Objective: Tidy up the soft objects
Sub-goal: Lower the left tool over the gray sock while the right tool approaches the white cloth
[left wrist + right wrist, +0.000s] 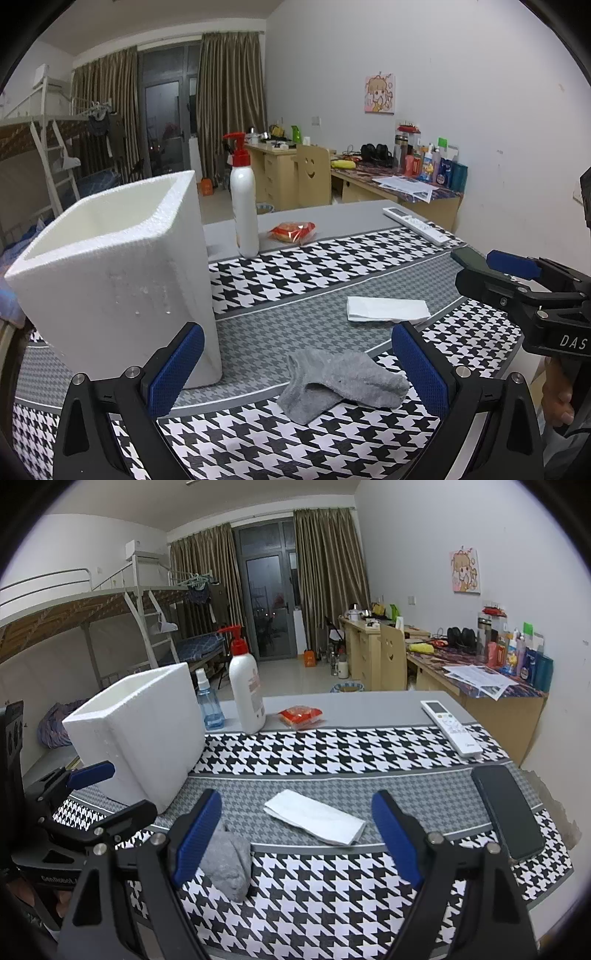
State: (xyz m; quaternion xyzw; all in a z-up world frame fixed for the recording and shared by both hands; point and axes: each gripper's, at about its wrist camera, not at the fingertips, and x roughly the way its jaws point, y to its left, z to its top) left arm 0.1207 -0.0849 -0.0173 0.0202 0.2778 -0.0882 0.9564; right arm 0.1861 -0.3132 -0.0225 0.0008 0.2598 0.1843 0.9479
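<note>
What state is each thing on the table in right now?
Foam box: upright, open-topped.
Grey sock: crumpled, lying loose.
White tissue: folded flat.
Pump bottle: upright.
Spray bottle: upright.
Phone: screen dark.
Left gripper: open.
Right gripper: open.

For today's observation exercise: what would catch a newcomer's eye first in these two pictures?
Probably the white foam box, standing open-topped at the left on the black-and-white houndstooth cloth. Next, the crumpled grey sock lying between the open left gripper, and the folded white tissue ahead of the open right gripper. Behind stands a white pump bottle with a red top.
</note>
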